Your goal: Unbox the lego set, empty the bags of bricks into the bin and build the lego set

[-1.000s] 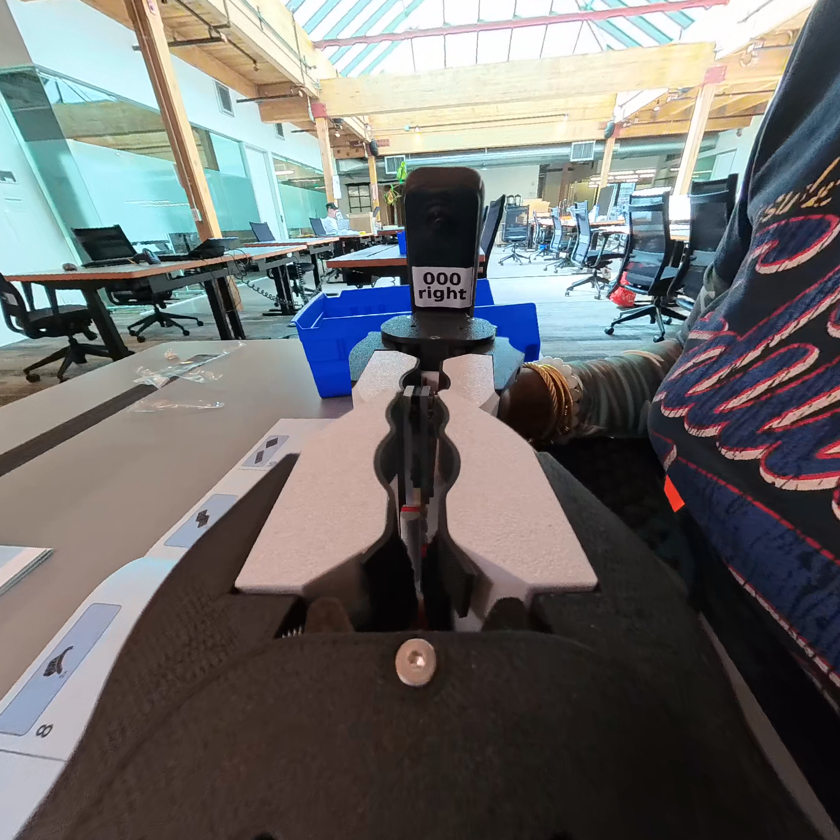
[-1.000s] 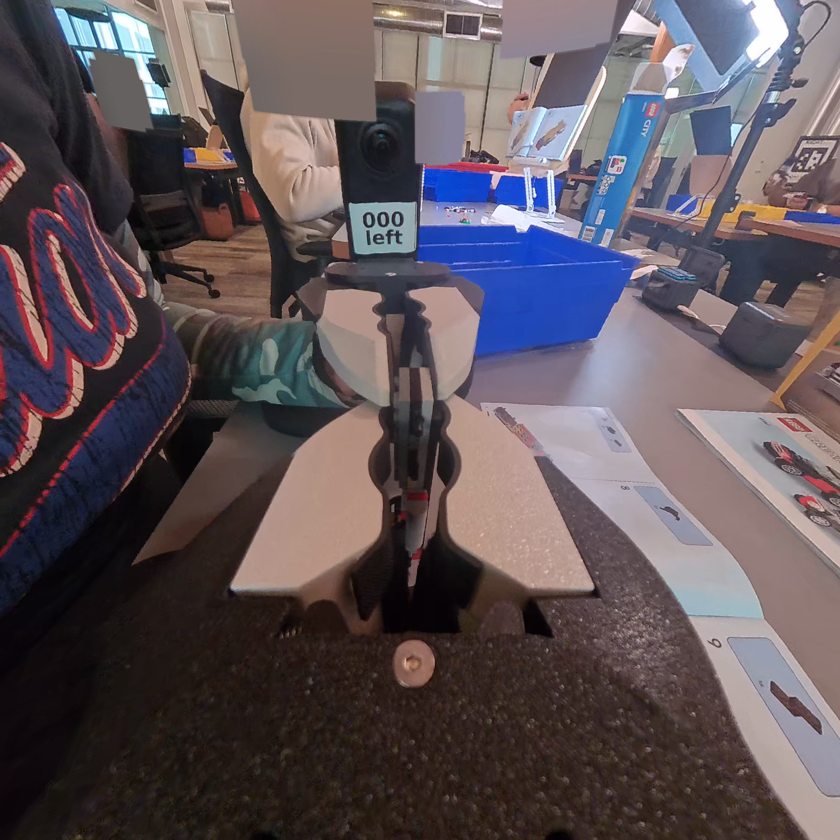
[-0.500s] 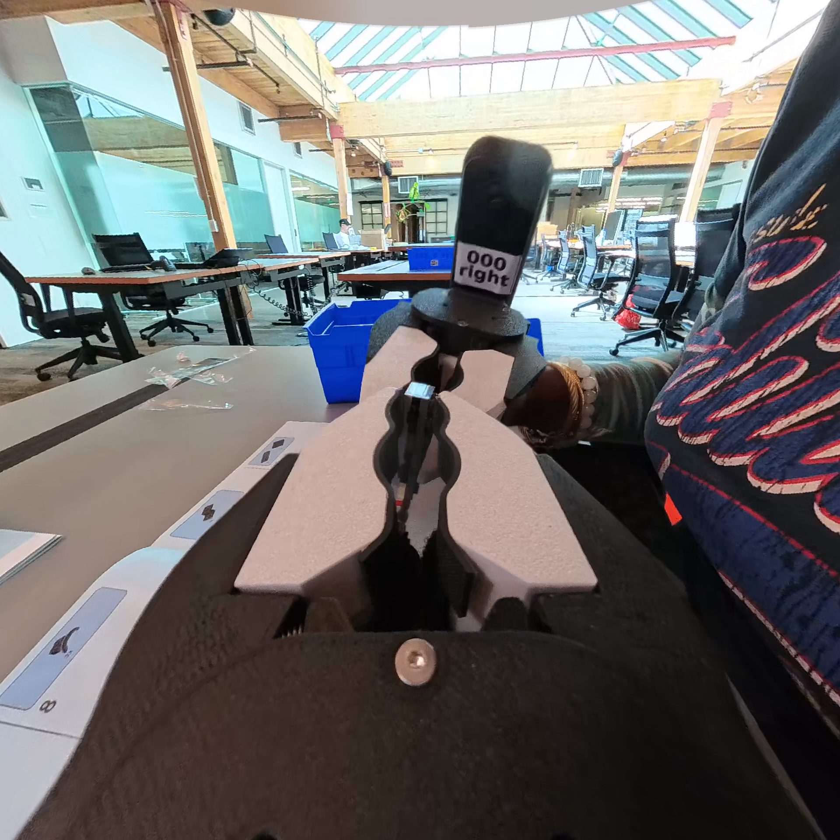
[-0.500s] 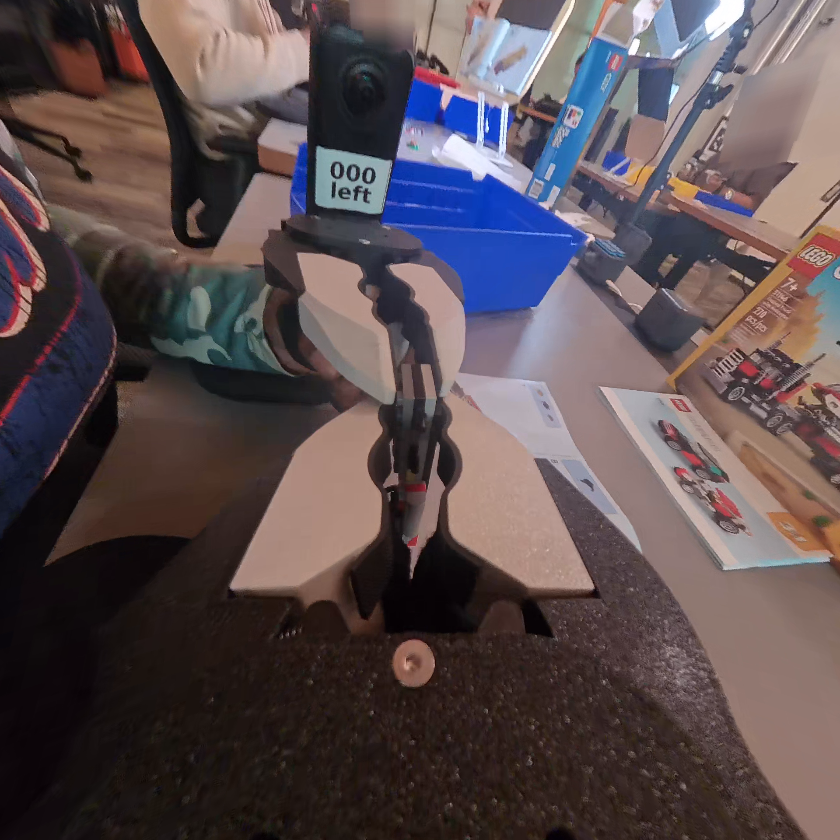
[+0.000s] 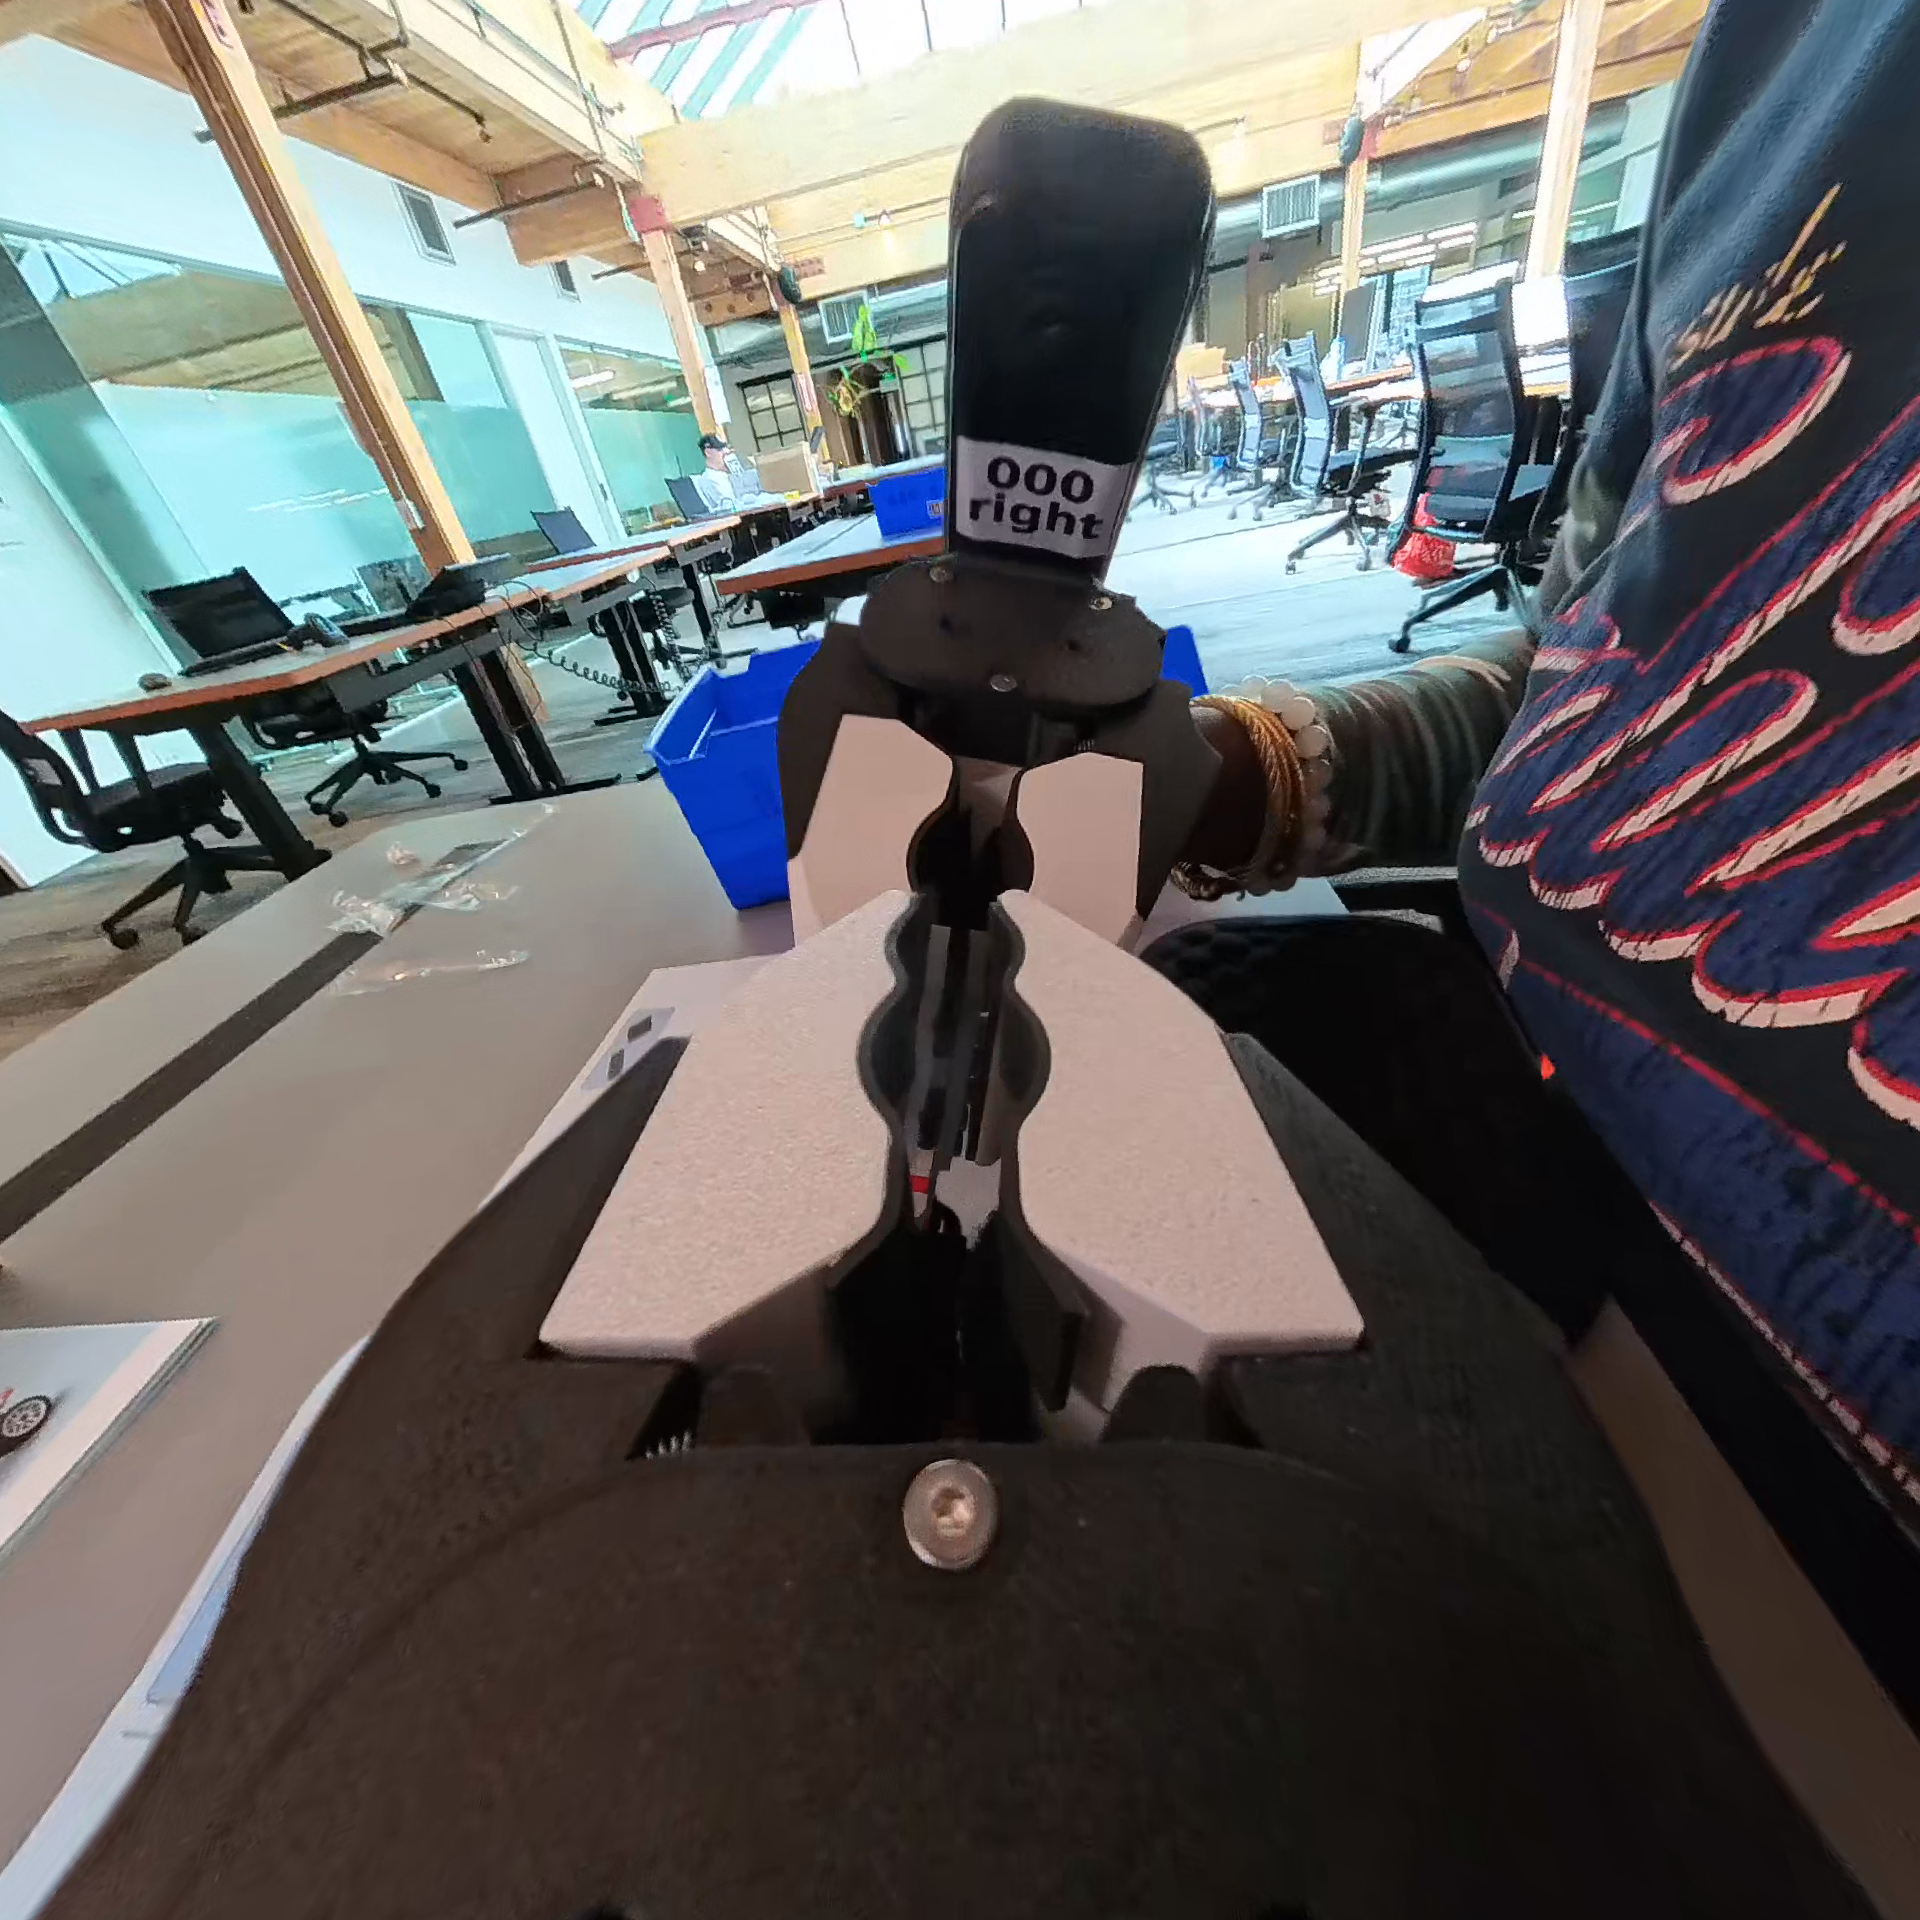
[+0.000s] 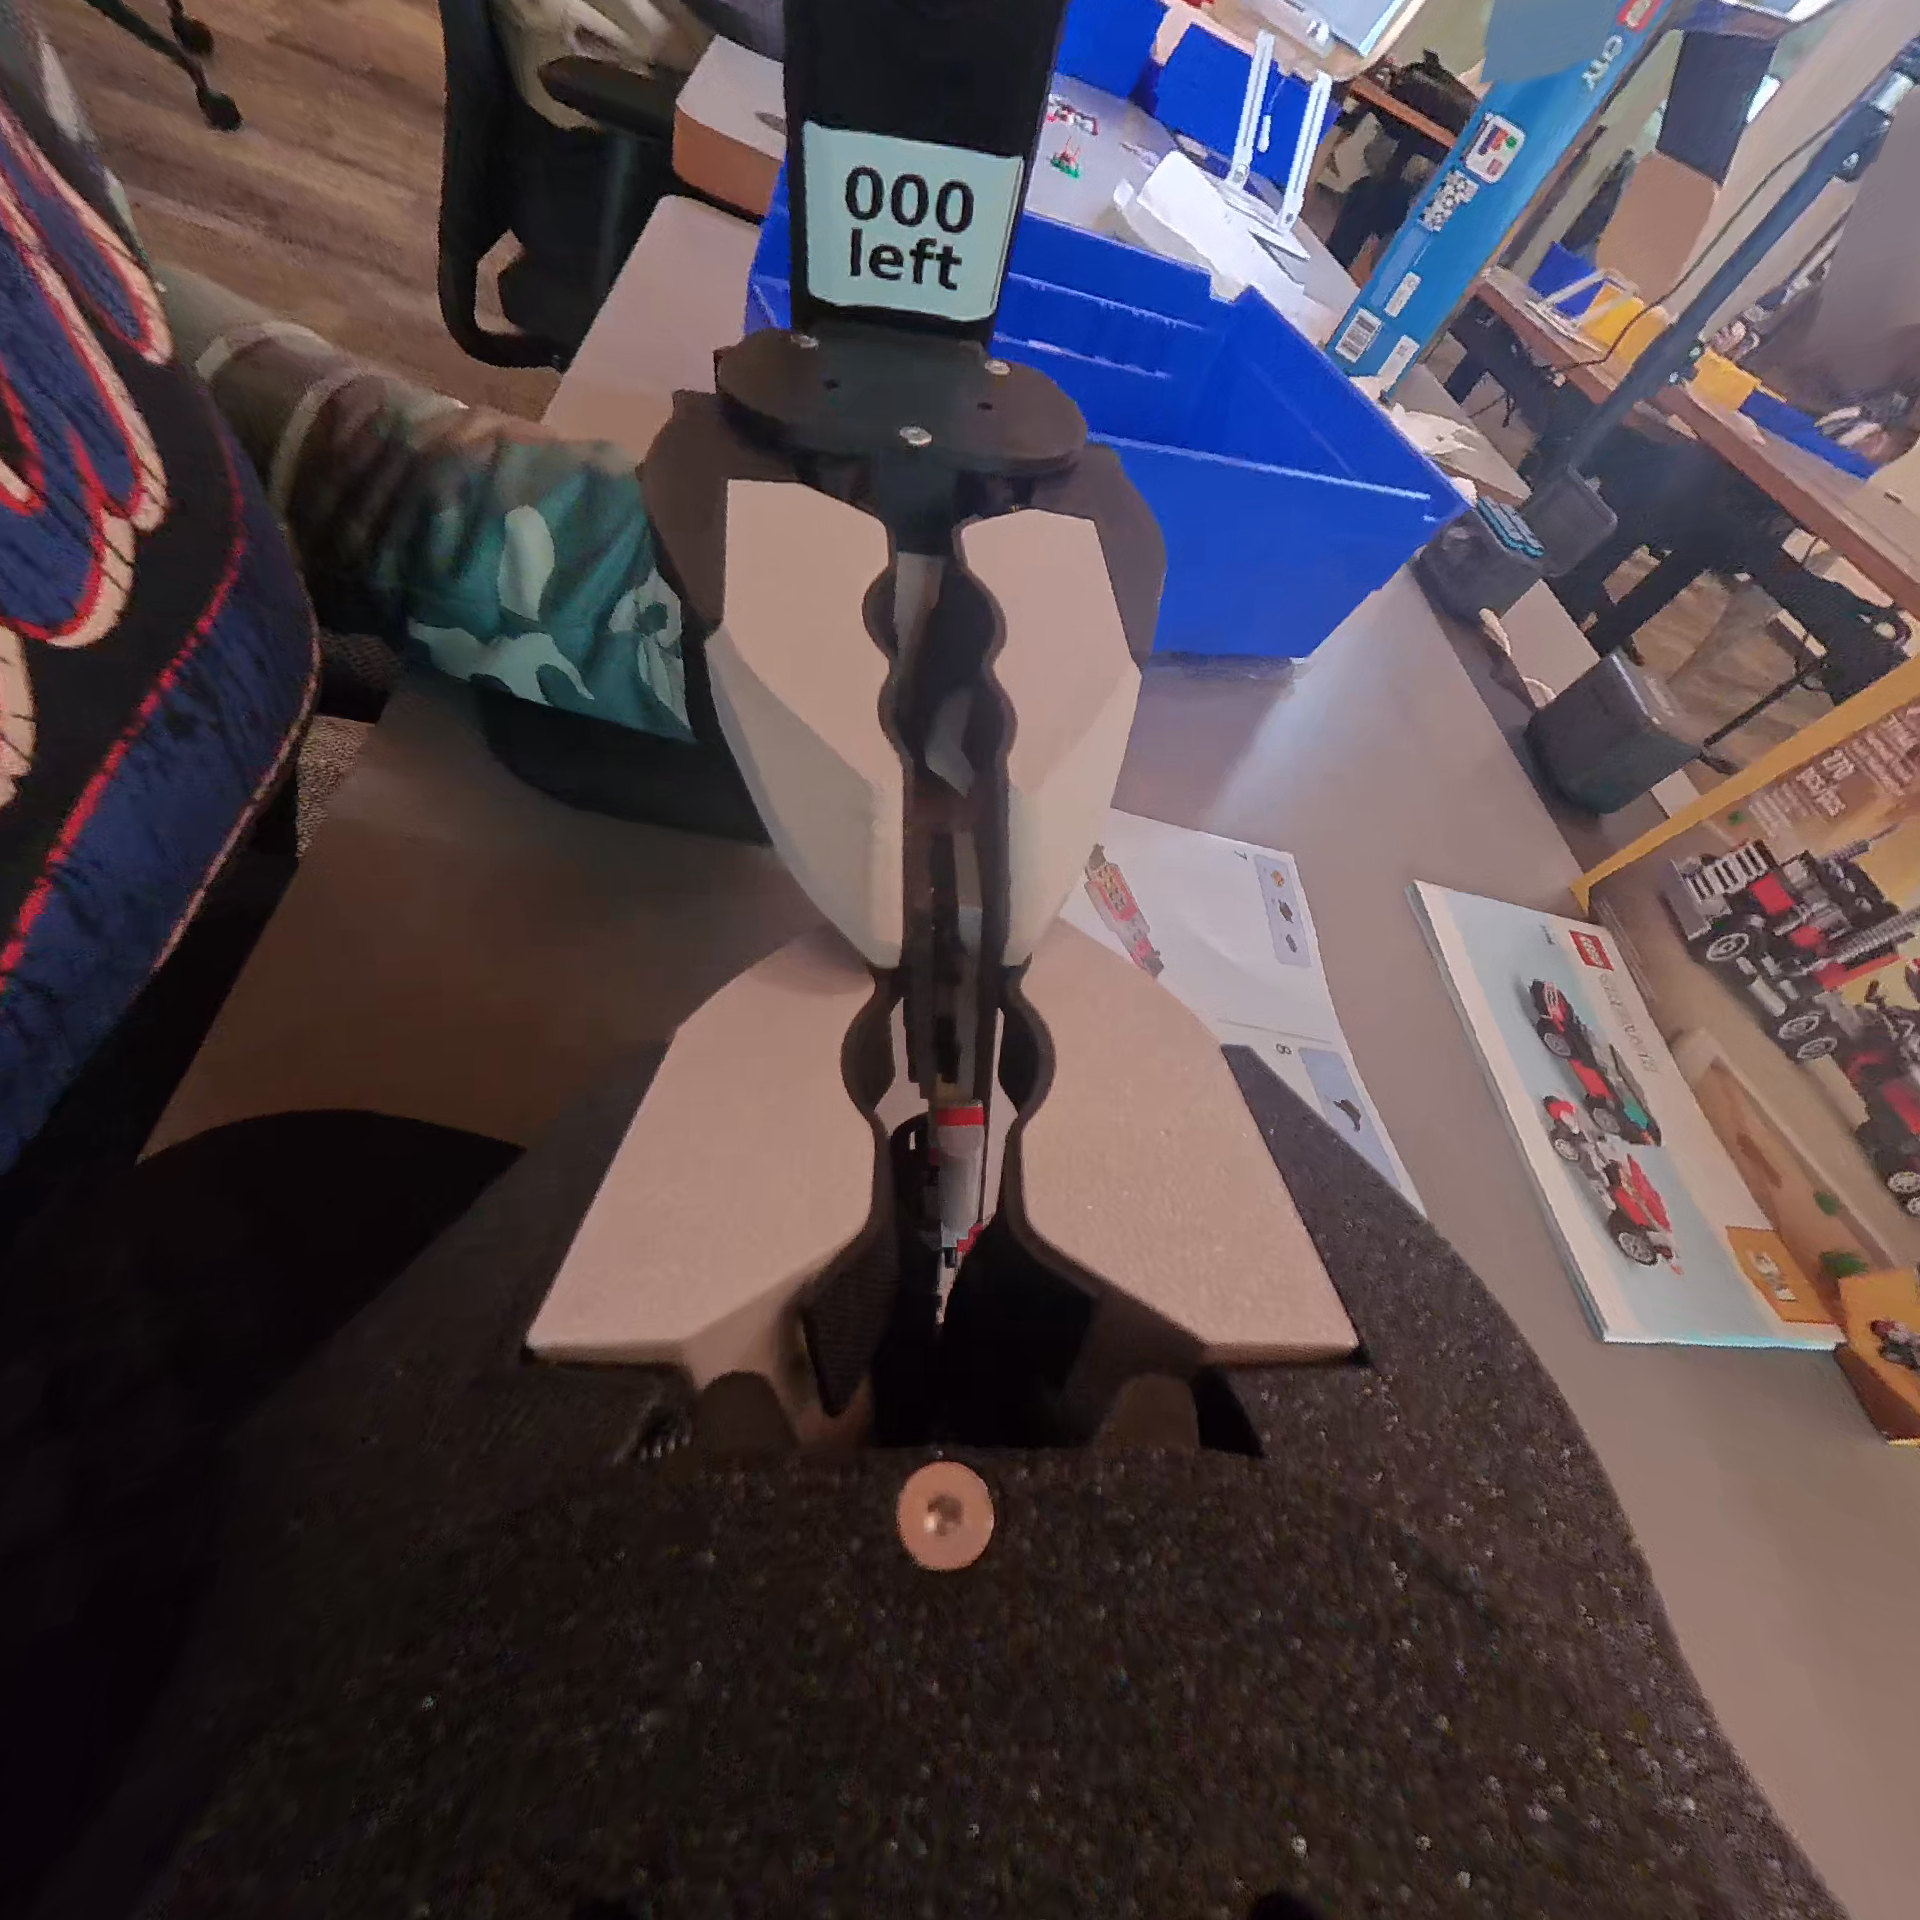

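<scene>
Over the grey tabletop (image 6: pixel 1299 727), the left gripper (image 5: pixel 951 1049) and right gripper (image 6: pixel 951 1049) meet tip to tip at frame centre, both pinching one thin black-and-red brick assembly (image 6: pixel 956 1153) (details unclear).

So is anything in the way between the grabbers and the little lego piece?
Nothing visible is. The left gripper and right gripper meet tip to tip, both already shut on the thin black and red lego piece.
</scene>
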### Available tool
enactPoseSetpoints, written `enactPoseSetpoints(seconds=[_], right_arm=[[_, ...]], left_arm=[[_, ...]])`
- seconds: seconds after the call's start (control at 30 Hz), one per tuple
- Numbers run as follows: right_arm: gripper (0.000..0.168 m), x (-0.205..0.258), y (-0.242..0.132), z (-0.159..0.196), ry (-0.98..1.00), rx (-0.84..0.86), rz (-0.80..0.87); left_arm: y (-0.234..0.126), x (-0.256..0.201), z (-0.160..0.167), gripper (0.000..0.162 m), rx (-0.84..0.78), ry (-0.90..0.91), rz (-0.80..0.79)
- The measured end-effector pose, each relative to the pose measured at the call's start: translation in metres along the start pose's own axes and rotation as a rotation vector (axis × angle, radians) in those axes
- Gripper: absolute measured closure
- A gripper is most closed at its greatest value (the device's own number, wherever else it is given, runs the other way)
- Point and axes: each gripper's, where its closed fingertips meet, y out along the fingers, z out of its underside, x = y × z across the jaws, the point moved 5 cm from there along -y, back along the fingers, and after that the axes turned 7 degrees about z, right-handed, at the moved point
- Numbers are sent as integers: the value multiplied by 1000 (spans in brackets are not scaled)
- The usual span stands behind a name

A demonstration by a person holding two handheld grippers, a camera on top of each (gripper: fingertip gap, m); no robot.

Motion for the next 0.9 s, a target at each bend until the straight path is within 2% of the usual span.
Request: enactPoseSetpoints(seconds=[0.23, 0.33, 0.4, 0.47, 0.6, 0.63, 0.9], right_arm=[[152, -3, -1, -17, -29, -33, -9], [151, -5, -1, -27, 20, -96, -16], [134, -11, -2, -29, 42, -110, 25], [130, -11, -2, -29, 37, -133, 26], [138, -8, 1, -37, 22, -169, -8], [151, -8, 2, -35, 0, -143, -19], [153, -8, 1, -33, -27, -79, -39]], left_arm=[[-5, -1, -13, 153, -106, 17, -8], [-13, -1, -22, 153, -214, 4, -4], [-21, 0, -32, 153, -323, -24, 3], [-28, 1, -36, 153, -389, -48, 10], [-30, 0, -38, 153, -419, -65, 47], [-29, 0, -38, 153, -420, -66, 54], [-28, 0, -37, 152, -386, -65, 54]])
